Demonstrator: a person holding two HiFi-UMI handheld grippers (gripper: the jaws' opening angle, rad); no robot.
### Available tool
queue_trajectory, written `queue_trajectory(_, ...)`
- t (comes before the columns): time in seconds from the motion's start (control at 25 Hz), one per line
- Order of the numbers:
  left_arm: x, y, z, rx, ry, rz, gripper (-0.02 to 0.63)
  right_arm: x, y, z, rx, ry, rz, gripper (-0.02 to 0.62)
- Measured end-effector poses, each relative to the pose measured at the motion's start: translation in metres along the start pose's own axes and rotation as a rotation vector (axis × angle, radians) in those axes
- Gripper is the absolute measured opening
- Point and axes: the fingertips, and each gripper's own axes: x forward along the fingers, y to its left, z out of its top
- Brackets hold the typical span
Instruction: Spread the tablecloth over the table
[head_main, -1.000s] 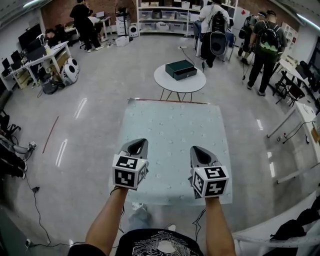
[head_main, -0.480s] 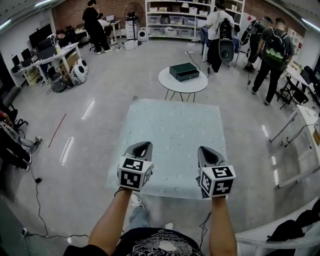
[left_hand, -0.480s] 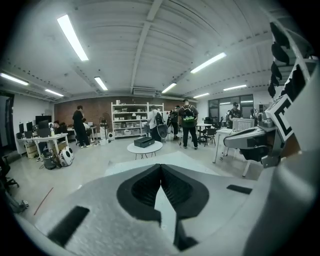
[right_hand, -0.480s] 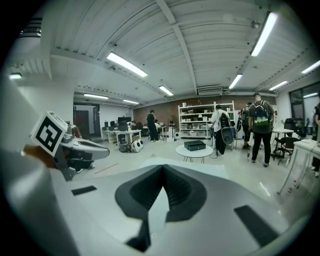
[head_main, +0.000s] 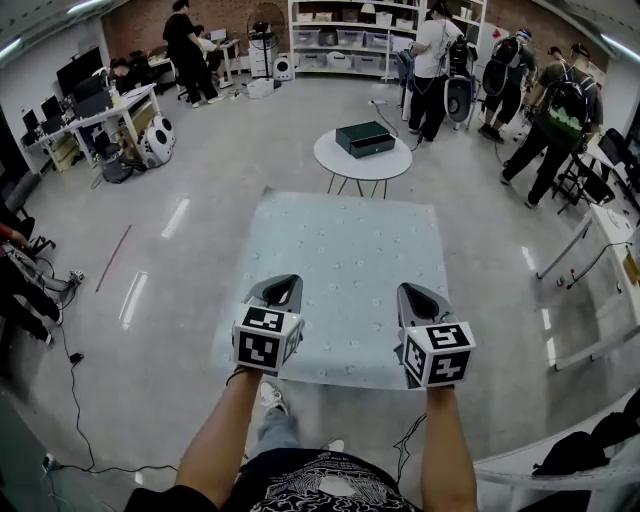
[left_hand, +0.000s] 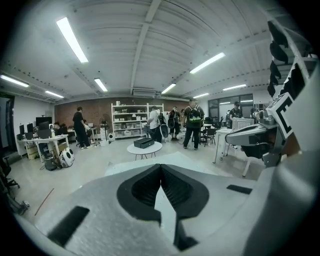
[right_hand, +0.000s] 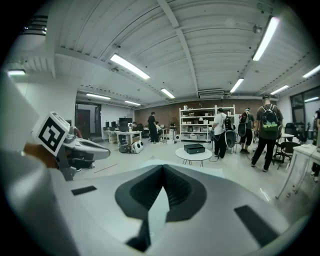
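Both arms are out in front of me, tongs side by side, pointing forward and a touch downward. My left tongs (head_main: 281, 284) are closed, the black pads meeting at the tip, and I can make out nothing clamped between them. My right tongs (head_main: 413, 290) are the same, jaws pressed together.

The pale, speckled tablecloth (head_main: 345, 245) lies beneath both tongs and runs on well ahead of them, flat and smooth. It fills the narrow slit under each pair of pads. Its near edge sits back behind the tips, under my marker cubes, and its far edge lies well beyond the tips. Whether the tips touch the cloth or hang just above it, I can't tell. The table under it is covered from sight.

Straight ahead, past that far edge and apart from the cloth, stands a small round white table (head_main: 335, 160) with a dark box (head_main: 364, 138) on top. Farther off, ahead and to the right of my right tongs, people with backpacks (head_main: 556, 115) are standing. Away to the left of my left tongs there are desks (head_main: 100, 105) with monitors.
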Motion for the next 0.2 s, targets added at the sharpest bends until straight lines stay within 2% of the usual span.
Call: queue_trajectory(0.2,0.0018,-0.0089,0.0045,0.009,-0.006,-0.002,0.002,-0.006,-0.0053,0.0023,-0.006,-0.008,-0.001,0.005)
